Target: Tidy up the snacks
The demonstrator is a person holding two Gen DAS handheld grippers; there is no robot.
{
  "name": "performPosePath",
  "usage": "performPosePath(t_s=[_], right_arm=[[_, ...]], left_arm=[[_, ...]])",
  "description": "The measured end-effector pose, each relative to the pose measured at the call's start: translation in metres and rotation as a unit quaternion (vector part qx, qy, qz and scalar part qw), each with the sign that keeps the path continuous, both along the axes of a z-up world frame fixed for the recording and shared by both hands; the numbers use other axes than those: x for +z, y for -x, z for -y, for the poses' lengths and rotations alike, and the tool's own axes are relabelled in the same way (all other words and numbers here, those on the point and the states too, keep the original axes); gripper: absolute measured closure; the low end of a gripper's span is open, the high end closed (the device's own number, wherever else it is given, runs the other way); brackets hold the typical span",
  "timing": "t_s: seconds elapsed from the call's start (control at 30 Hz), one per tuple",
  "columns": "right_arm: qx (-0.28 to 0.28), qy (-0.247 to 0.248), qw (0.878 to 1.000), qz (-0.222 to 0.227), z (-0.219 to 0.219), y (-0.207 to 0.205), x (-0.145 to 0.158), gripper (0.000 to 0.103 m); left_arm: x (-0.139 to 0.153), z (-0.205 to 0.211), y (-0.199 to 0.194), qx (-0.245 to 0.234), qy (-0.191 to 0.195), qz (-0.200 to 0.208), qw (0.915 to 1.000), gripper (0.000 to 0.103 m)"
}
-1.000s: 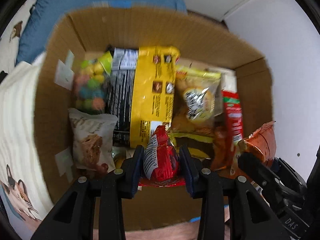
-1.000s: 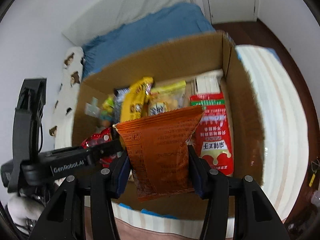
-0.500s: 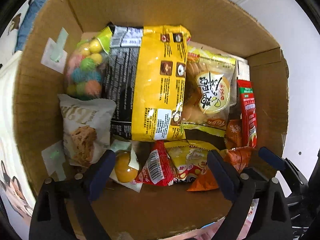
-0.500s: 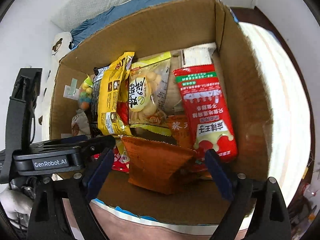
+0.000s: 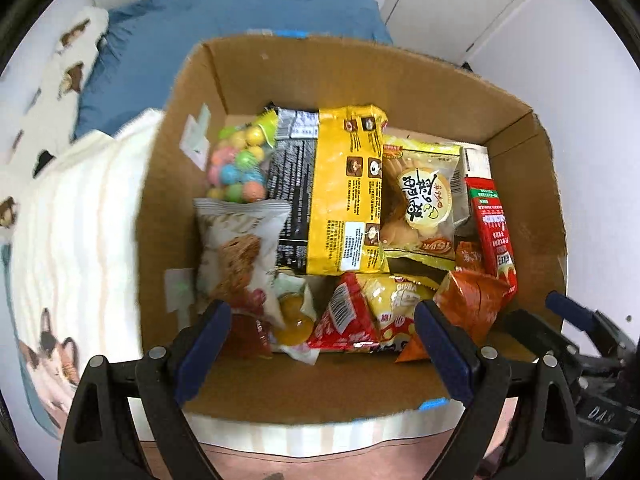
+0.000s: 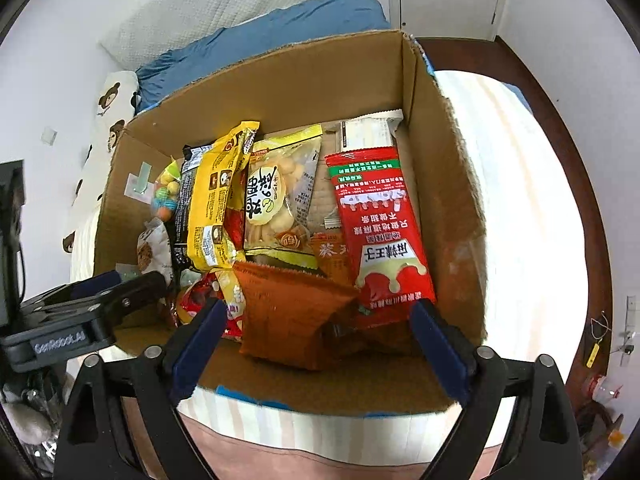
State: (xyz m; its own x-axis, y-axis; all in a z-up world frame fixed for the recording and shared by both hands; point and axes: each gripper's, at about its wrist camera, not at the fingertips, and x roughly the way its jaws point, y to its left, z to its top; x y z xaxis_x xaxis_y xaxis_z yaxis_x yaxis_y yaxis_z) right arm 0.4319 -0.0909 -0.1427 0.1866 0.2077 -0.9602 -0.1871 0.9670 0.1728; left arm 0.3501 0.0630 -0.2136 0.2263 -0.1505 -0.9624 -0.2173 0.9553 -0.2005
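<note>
- Your left gripper [image 5: 322,336] hangs above the near edge of the cardboard box [image 5: 360,76]; its jaws have just been opening and now stand wide apart, with nothing pressed between them.
- The small red packet [image 5: 346,320] with a white barcode lies loose on the box floor, near the front wall, between the two blue pads [image 5: 200,344].
- Your right gripper [image 6: 316,336] is also spread wide; its jaws have just been opening. The orange-brown packet [image 6: 288,312] rests on the box floor in the gap, and the pads do not press on it.
- In the right wrist view, the body of the left gripper shows the writing "GenRobot.AI".
- The long red sachet [image 6: 380,224] at the right side carries Chinese writing and a green band at the top.
- The clear bag of round biscuits [image 5: 420,208] in the middle has a yellow round label with Chinese characters.
- Left of it stands the yellow and black bag [image 5: 332,192] with small print that I cannot read.
- The bag of coloured candy balls [image 5: 238,168] sits in the far left corner, and a white cookie packet [image 5: 236,252] is just in front of it.
- One yellow packet [image 5: 394,300] beside the small red packet shows letters like "GIUBA", not fully clear.
</note>
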Motion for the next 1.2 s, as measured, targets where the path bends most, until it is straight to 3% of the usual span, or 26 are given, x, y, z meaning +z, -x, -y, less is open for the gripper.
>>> performPosePath(t_s=[0.5, 0.87, 0.97, 1.2], right_arm=[[0.008, 0.001, 0.994, 0.11, 0.008, 0.073, 0.072, 0.004], [0.01, -0.018, 0.98, 0.196, 0.018, 0.168, 0.136, 0.002], [0.014, -0.026, 0.976, 0.214, 0.023, 0.196, 0.155, 0.002], [0.016, -0.026, 0.966, 0.258, 0.032, 0.254, 0.192, 0.001]], left_arm=[[0.075, -0.003, 0.068, 0.018, -0.043, 0.102, 0.9937, 0.009], [0.137, 0.018, 0.159, 0.031, -0.089, 0.19, 0.9772, 0.009], [0.15, 0.026, 0.184, 0.033, -0.105, 0.21, 0.9715, 0.0], [0.178, 0.037, 0.234, 0.045, -0.13, 0.253, 0.9576, 0.0]])
